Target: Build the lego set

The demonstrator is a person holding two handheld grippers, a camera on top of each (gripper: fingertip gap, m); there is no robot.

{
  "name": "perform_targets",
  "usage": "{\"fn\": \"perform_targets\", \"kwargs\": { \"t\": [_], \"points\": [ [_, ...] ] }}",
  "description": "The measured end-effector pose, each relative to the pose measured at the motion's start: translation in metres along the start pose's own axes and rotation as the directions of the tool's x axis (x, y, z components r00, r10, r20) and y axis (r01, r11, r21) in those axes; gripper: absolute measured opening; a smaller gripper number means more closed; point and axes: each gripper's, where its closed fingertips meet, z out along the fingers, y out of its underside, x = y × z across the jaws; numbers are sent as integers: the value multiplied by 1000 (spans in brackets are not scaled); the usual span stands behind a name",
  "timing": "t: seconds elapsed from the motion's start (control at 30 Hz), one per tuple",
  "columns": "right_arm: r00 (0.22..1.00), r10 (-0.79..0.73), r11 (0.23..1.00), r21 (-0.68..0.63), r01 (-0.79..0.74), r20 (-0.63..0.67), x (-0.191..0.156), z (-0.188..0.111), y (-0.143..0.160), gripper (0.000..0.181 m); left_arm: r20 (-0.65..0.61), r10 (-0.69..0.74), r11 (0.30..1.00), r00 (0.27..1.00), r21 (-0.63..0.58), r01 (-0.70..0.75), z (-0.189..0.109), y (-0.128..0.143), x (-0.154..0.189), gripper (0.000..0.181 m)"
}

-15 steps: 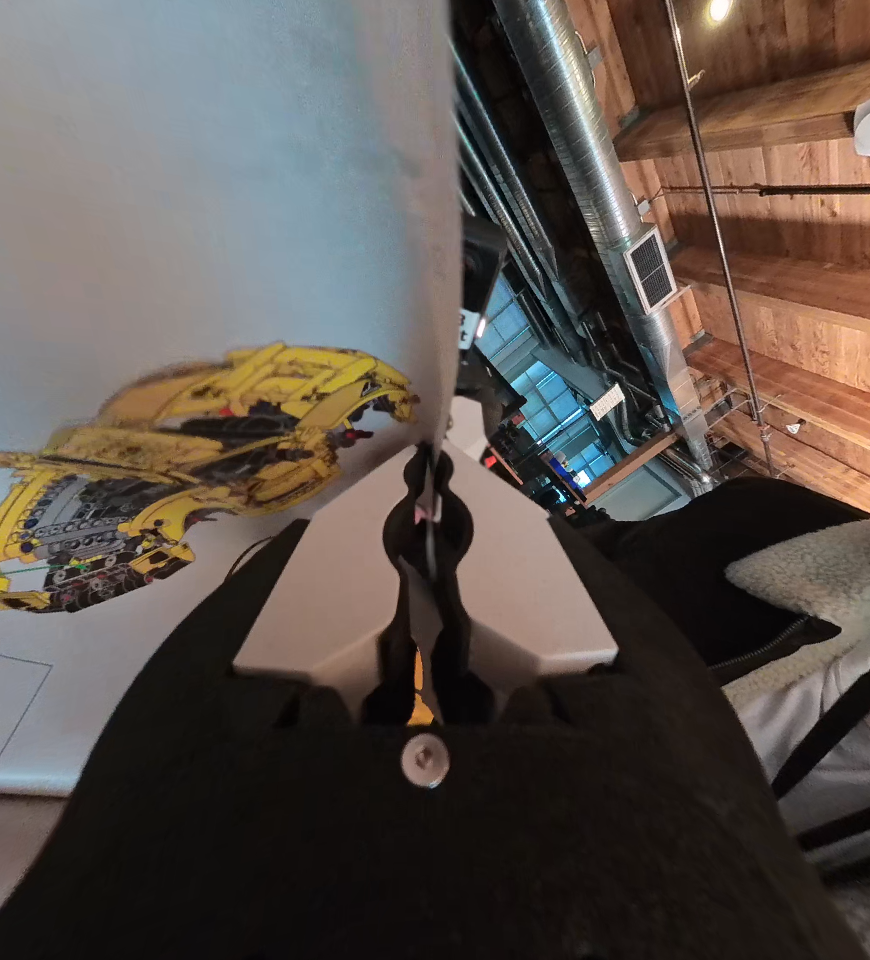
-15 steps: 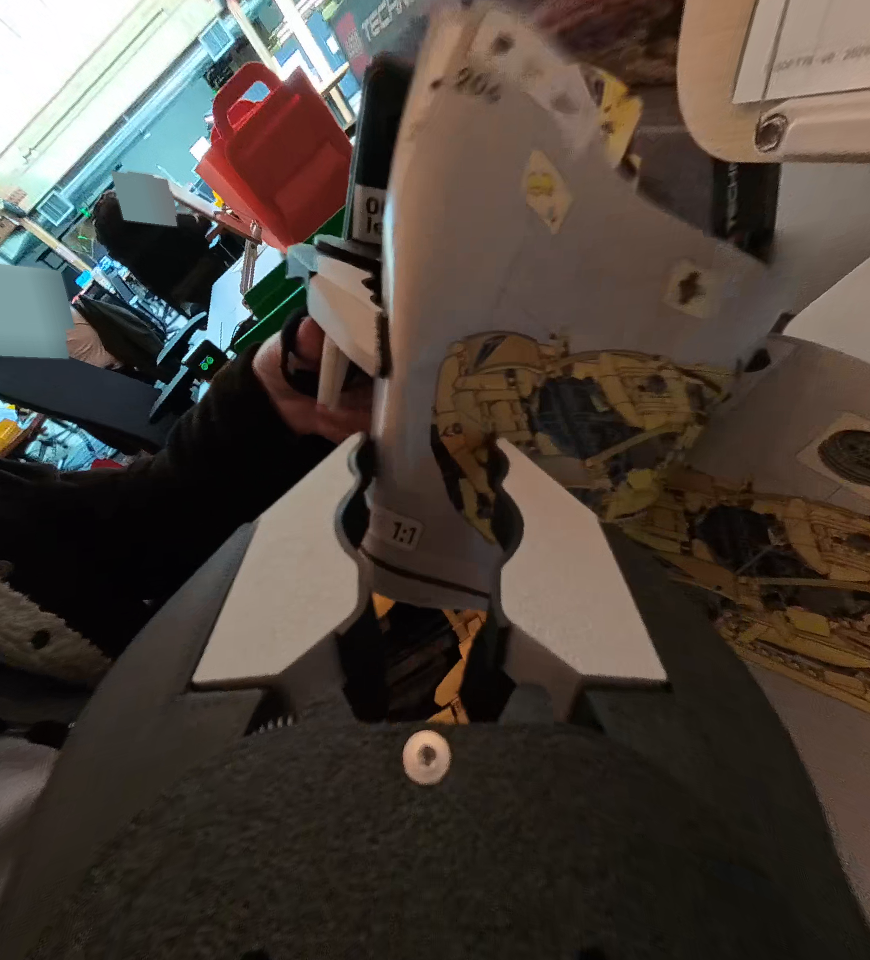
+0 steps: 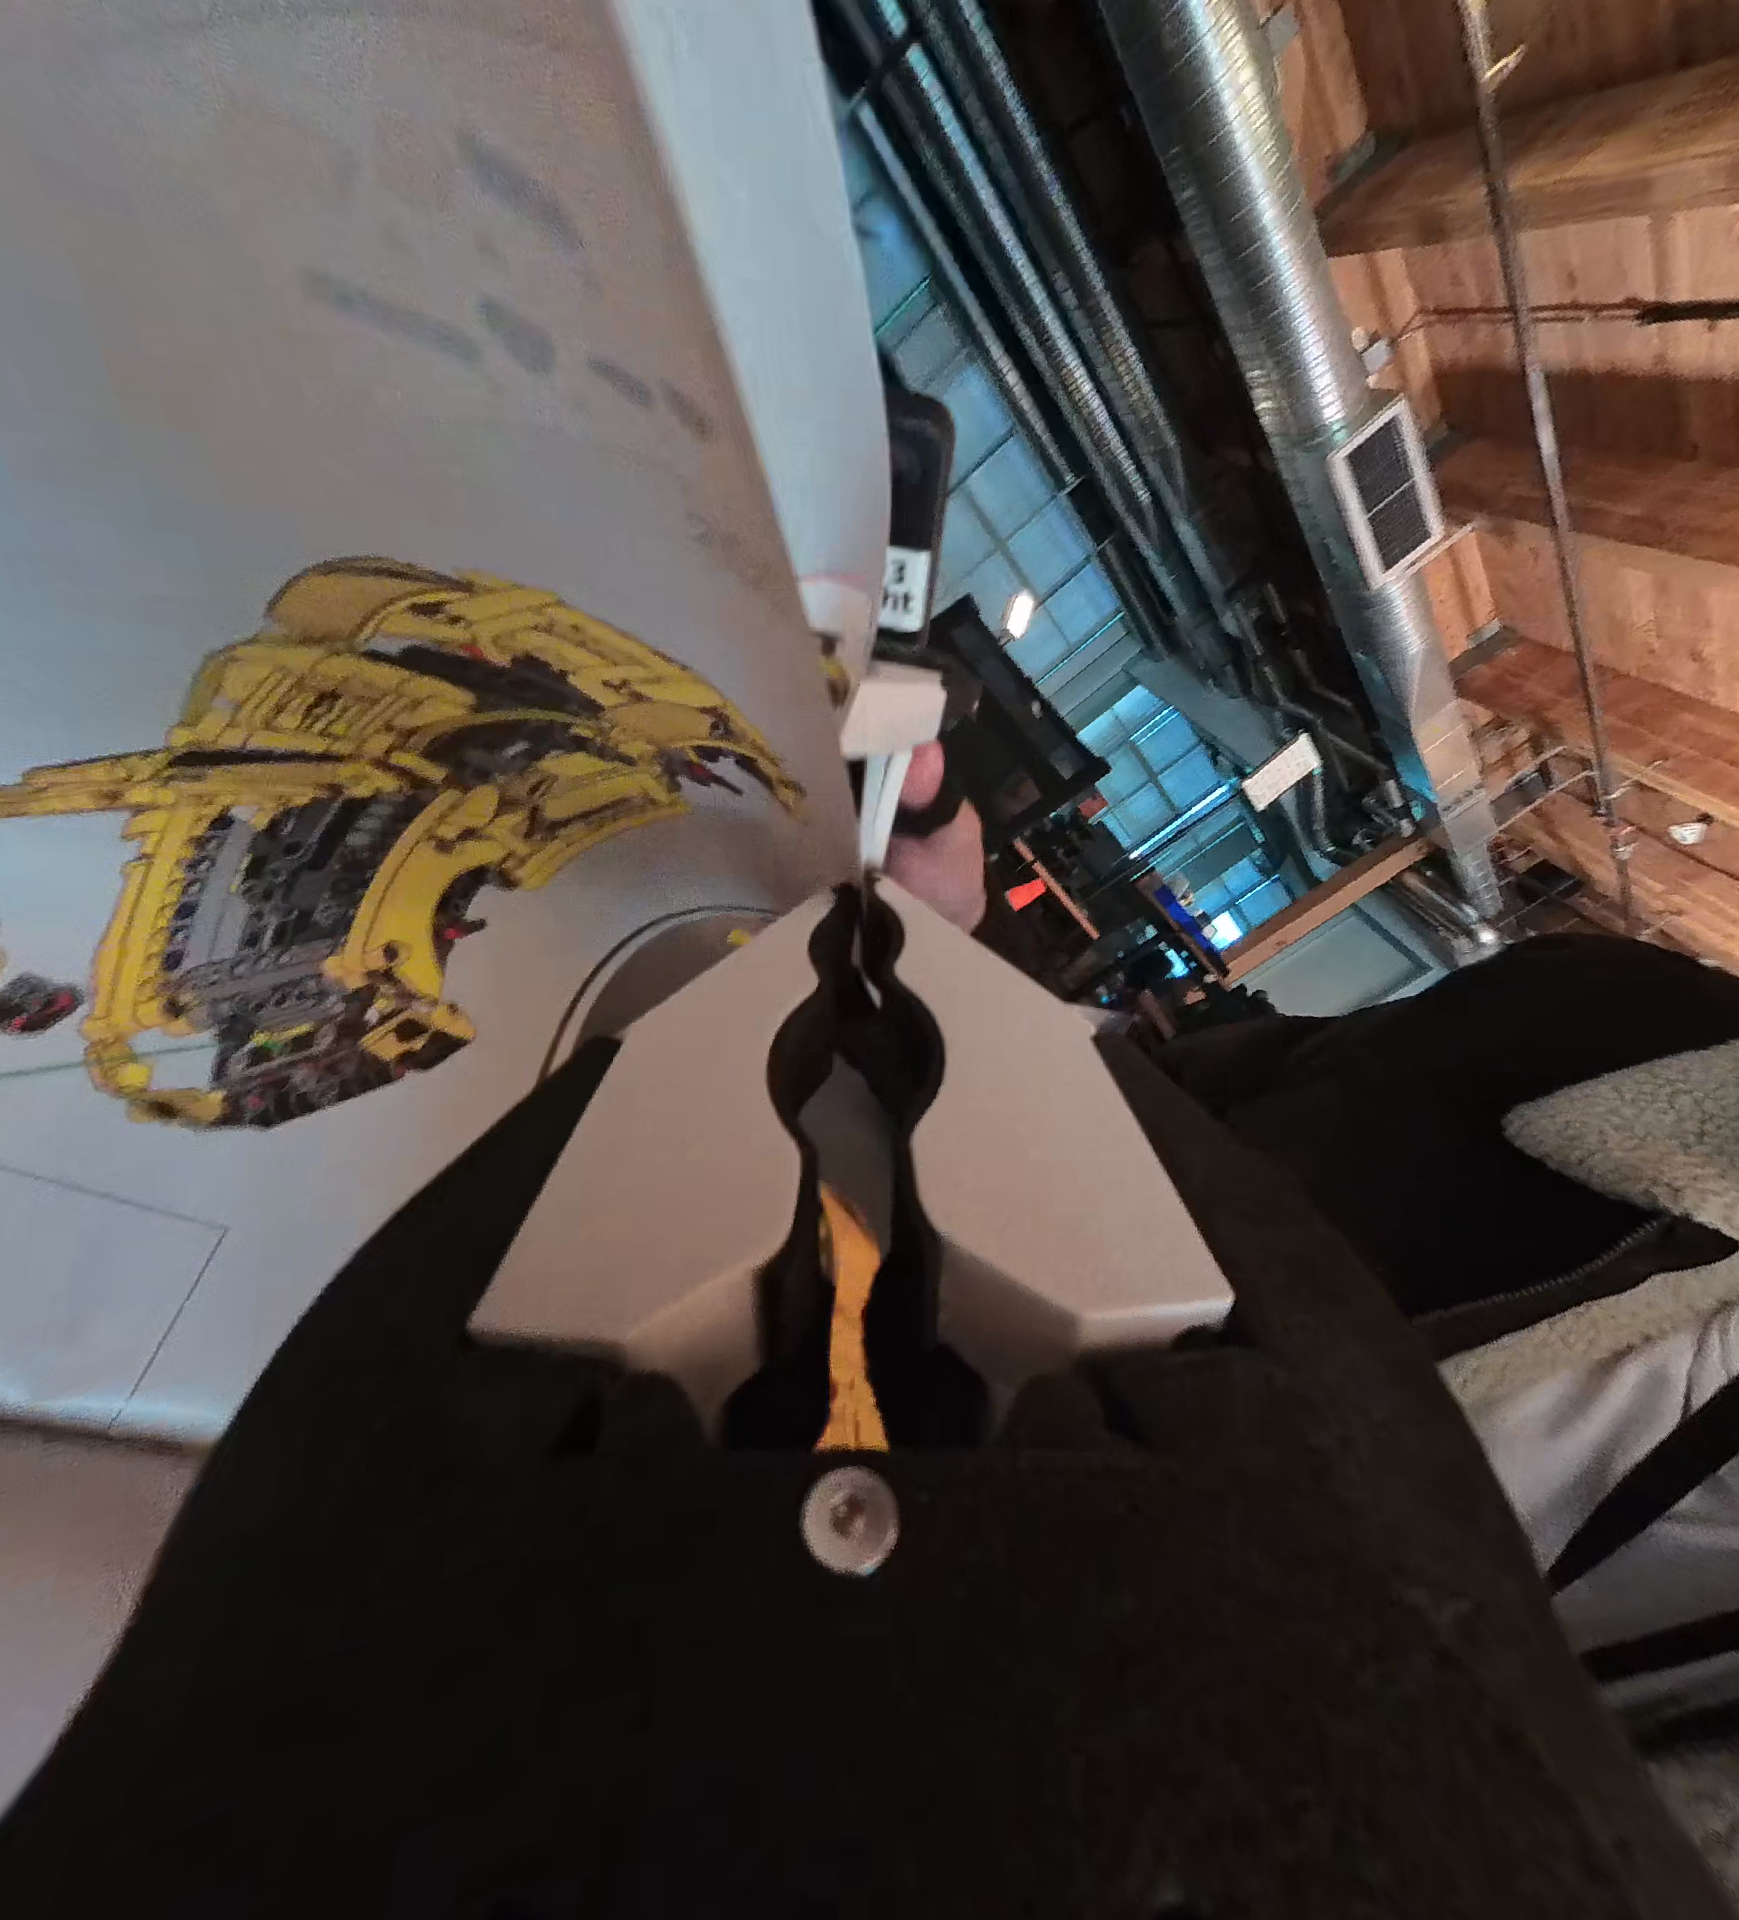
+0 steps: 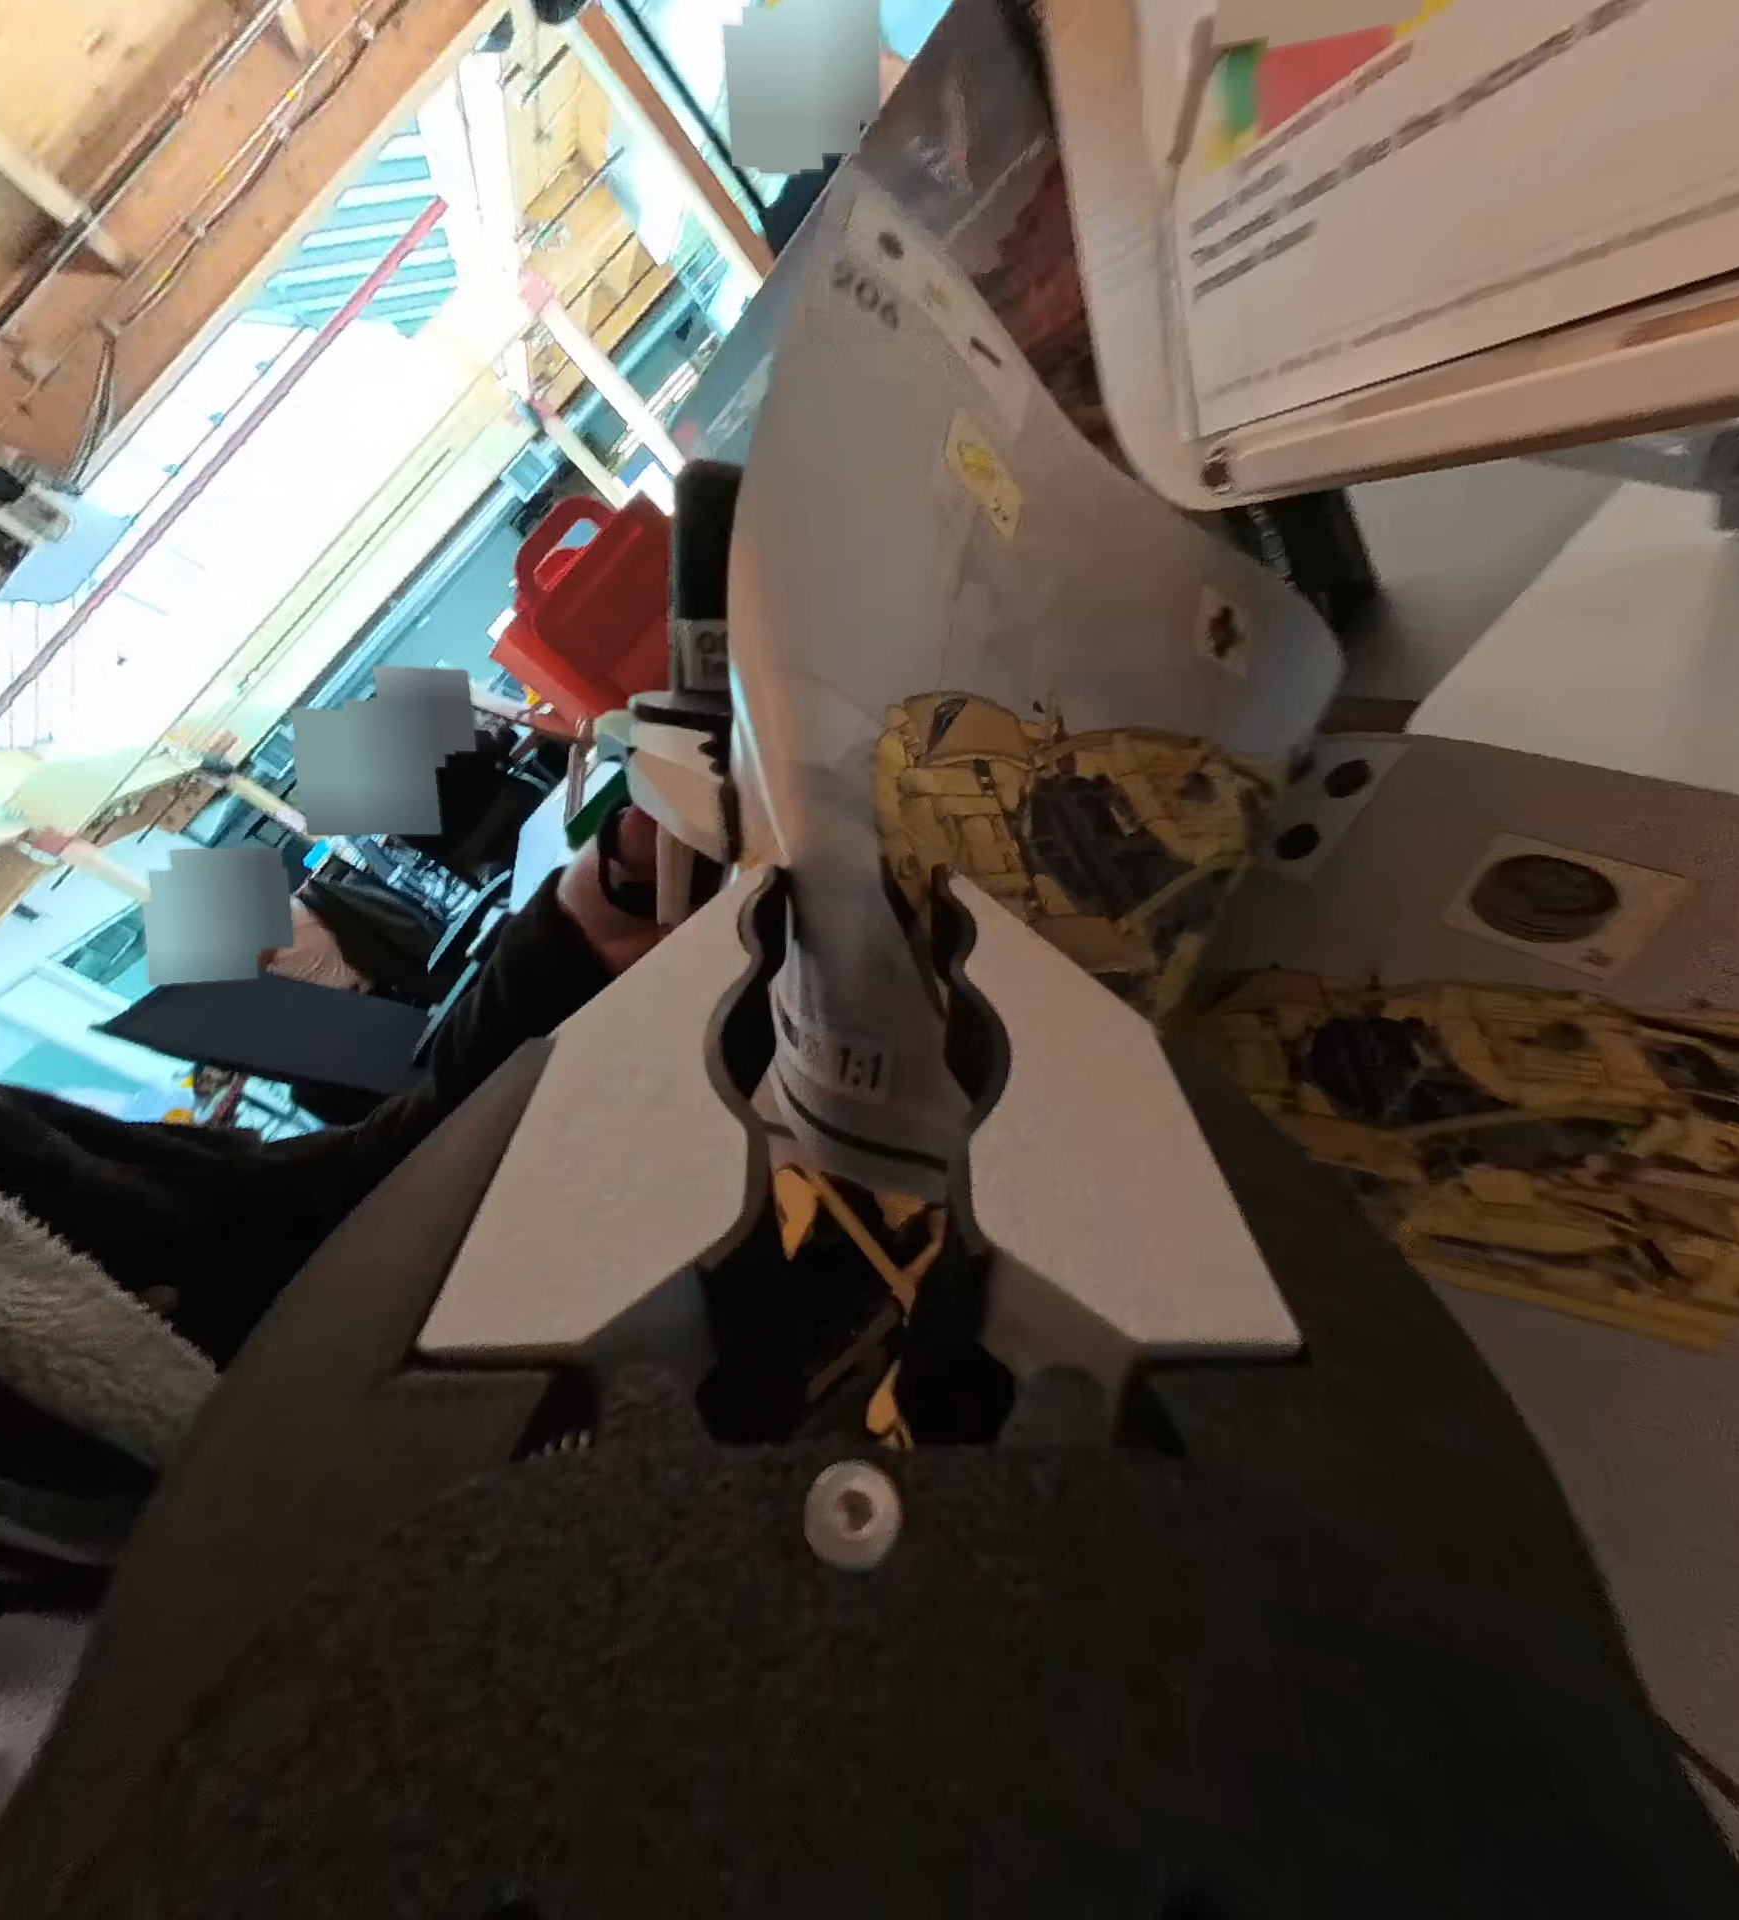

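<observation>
The lego instruction booklet is held up between both grippers. In the left wrist view its grey page with a picture of a yellow vehicle fills the left side. My left gripper is shut on that page's edge. The right gripper and a hand show just beyond the edge. In the right wrist view a curled page runs between the fingers of my right gripper, which pinch it with a gap left. The left gripper holds the same page from the far side. More booklet pages lie flat to the right.
A board with a printed sheet hangs over the white table at the upper right. A red container stands behind. The person's dark jacket is close on the right. A metal duct runs along the wooden ceiling. Left tips to right tips: about 6 cm.
The page has bent and swung left in the left view, uncovering the right gripper and hand behind its edge. The right view has tilted up. Both grips are unchanged.
</observation>
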Motion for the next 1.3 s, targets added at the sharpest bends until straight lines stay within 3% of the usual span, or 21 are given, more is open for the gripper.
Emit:
{"fn": "perform_targets", "kwargs": {
  "t": [0.07,0.17,0.27,0.37,0.5,0.6,0.67,0.8,0.9,1.03,1.13,1.23,1.3],
  "points": [
    [997,15,1000,28,-13,-75,16,-14,-6,31,77,-40,997,996,-68,45,-19,8,-12,0],
    [945,-74,996,31,88,-317,52,-45,-14,44,231,-67,985,971,-139,101,-68,18,-31,0],
    [803,-258,953,-4,303,-537,69,-75,-33,56,440,-68,978,896,-147,146,-131,25,-52,0],
    [652,-447,863,-103,495,-612,65,-81,-42,61,563,-97,956,821,-177,234,-184,48,-58,0],
    [721,-547,837,-279,471,-425,59,-33,1,71,694,-112,941,712,-157,300,-236,64,-65,1],
    [742,-618,773,-372,514,-258,51,8,26,73,733,-133,939,667,-122,321,-256,68,-68,2],
    [760,-637,721,-450,526,-131,48,34,45,85,753,-140,935,643,-112,335,-264,71,-71,2],
    [737,-670,528,-643,554,85,55,78,69,93,770,-153,936,619,-88,342,-276,73,-72,3],
    [730,-649,409,-710,573,215,62,108,82,91,782,-156,948,603,-53,315,-285,66,-70,3],
    [733,-606,264,-791,552,310,76,133,103,89,809,-159,963,565,1,269,-299,54,-67,5],
    [677,-648,109,-837,536,349,88,136,119,93,875,-121,976,469,17,219,-320,43,-63,16],
    [673,-667,66,-874,481,320,90,138,124,95,906,-50,997,421,20,74,-323,13,-52,20],
    [678,-666,45,-890,453,311,90,138,125,96,896,28,1000,443,-23,-17,-307,-3,-48,21]
  ]
}}
